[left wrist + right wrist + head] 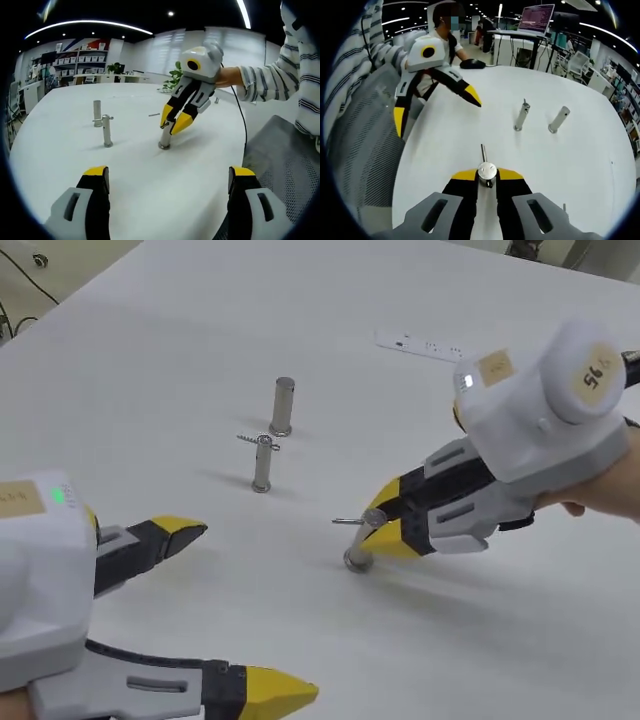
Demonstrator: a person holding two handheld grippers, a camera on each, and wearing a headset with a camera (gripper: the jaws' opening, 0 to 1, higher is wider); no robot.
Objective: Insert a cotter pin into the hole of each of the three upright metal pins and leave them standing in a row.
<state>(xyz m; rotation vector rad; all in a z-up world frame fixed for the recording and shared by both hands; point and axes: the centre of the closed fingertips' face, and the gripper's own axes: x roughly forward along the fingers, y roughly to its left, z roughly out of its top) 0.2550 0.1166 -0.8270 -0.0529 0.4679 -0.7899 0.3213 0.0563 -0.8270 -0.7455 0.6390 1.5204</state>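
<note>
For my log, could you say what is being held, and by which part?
The right gripper clamps the nearest metal pin by its top, beside the cotter pin; the left gripper holds nothing.

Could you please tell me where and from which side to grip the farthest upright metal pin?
Probably its smooth shaft at mid-height, jaws level. The farthest metal pin stands upright on a wider foot, and the middle pin with its cotter pin stands just in front, so come from its left in the head view.

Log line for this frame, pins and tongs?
right tongs: shut on near pin; cotter pin: through it; left tongs: open; middle pin: done; far pin: bare
</note>
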